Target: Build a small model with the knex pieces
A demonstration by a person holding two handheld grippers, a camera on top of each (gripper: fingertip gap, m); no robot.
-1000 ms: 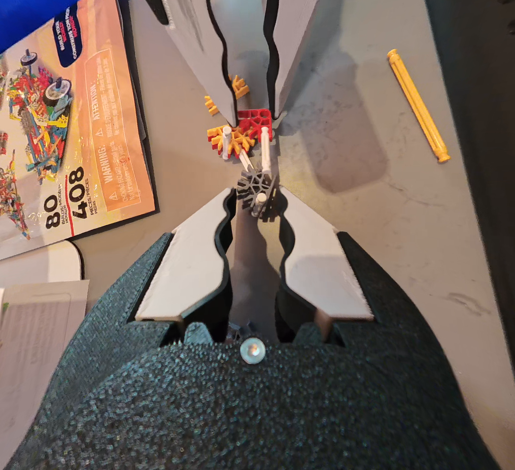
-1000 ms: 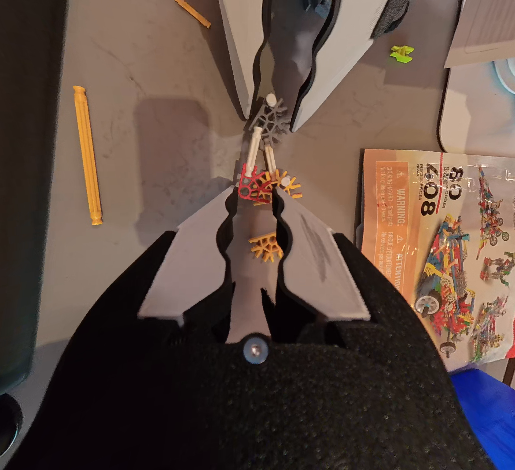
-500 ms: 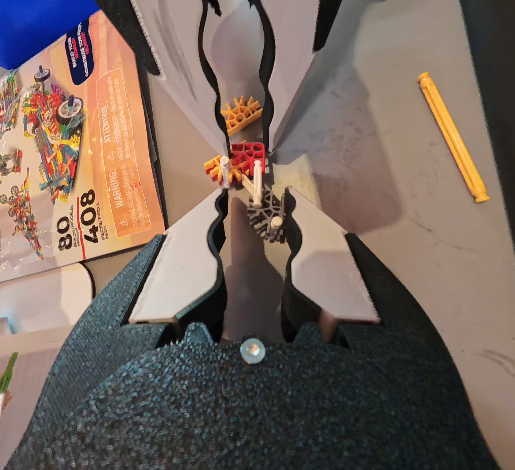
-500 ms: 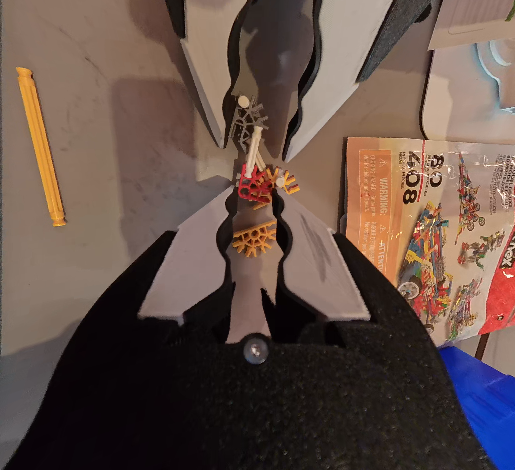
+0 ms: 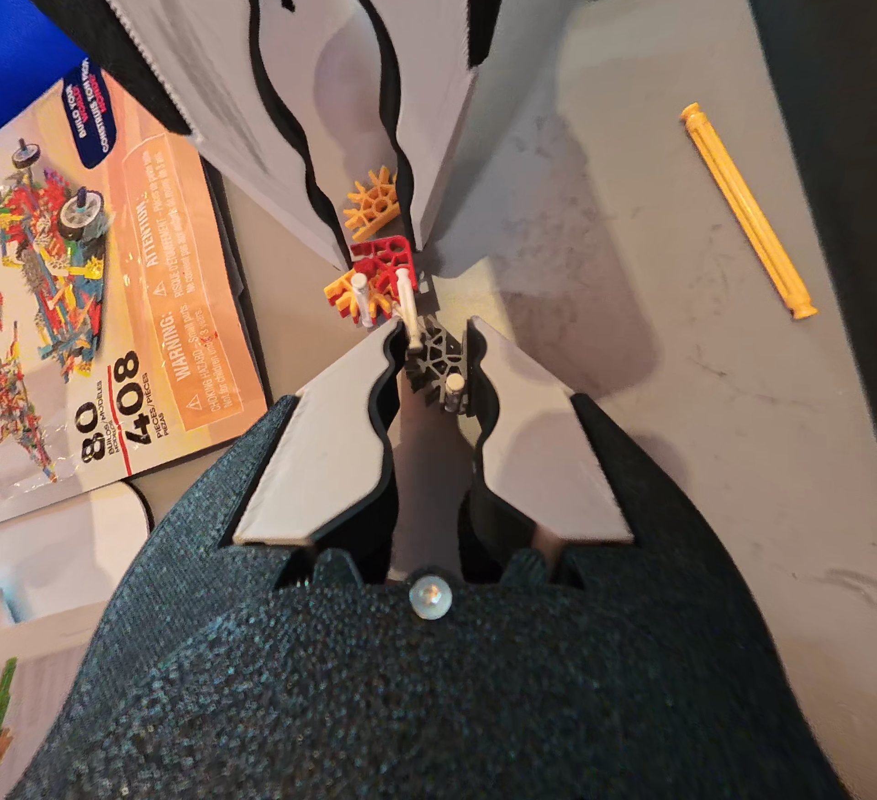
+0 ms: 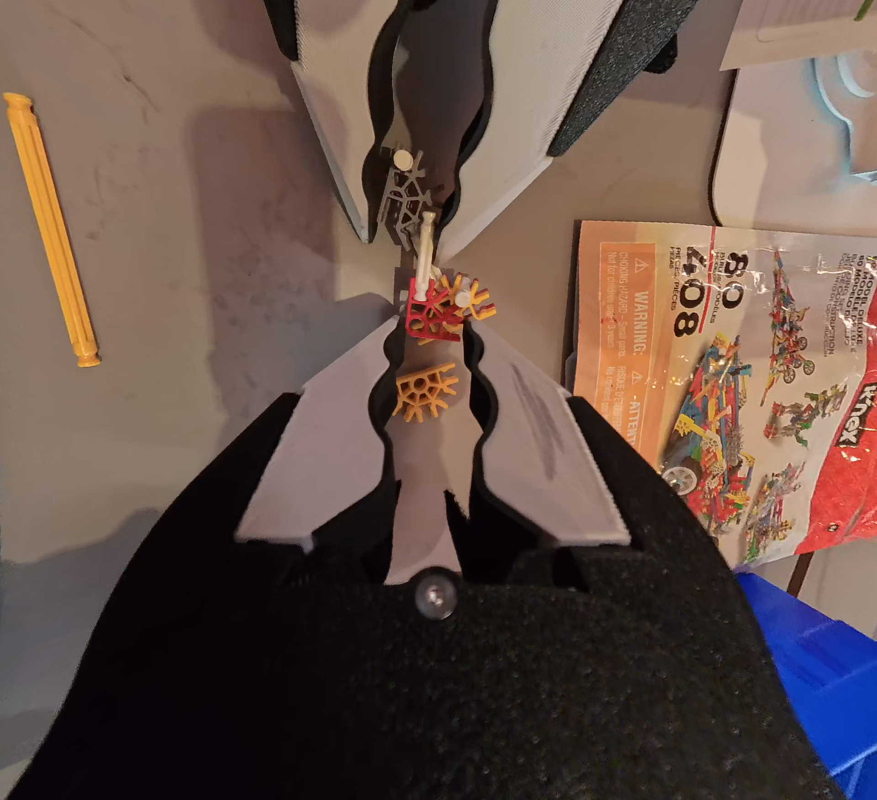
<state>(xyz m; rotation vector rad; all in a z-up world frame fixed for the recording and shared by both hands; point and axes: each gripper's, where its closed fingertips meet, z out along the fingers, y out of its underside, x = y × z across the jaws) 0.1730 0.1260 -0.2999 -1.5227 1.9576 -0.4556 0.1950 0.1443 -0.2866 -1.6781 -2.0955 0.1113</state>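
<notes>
A small toy build is held between both grippers above the grey table [image 5: 664, 445]. My left gripper [image 5: 434, 324] is shut on its dark grey snowflake connector [image 5: 436, 364], seen also in the right wrist view [image 6: 403, 198]. Short white rods [image 5: 408, 302] join it to a red connector [image 5: 384, 260] and a yellow connector [image 5: 344, 298]. My right gripper [image 6: 432, 320] is shut on the red connector [image 6: 427, 314]. The two grippers face each other, tips almost touching. A loose orange-yellow connector [image 6: 422, 392] lies on the table under the right gripper.
A long yellow rod [image 5: 747, 212] lies apart on the table, also in the right wrist view [image 6: 50, 226]. A printed toy bag [image 6: 712, 350] lies beside the grippers, a blue bin [image 6: 816, 663] behind it. White sheets [image 6: 807, 136] lie farther off. A dark edge [image 5: 835, 112] borders the table. Only a small space, under 4 cm, lies between the two pairs of fingers.
The two grippers have come closer together. The grey connector now sits nearer the red one, the white rods look shorter between them, and the build has tilted a little.
</notes>
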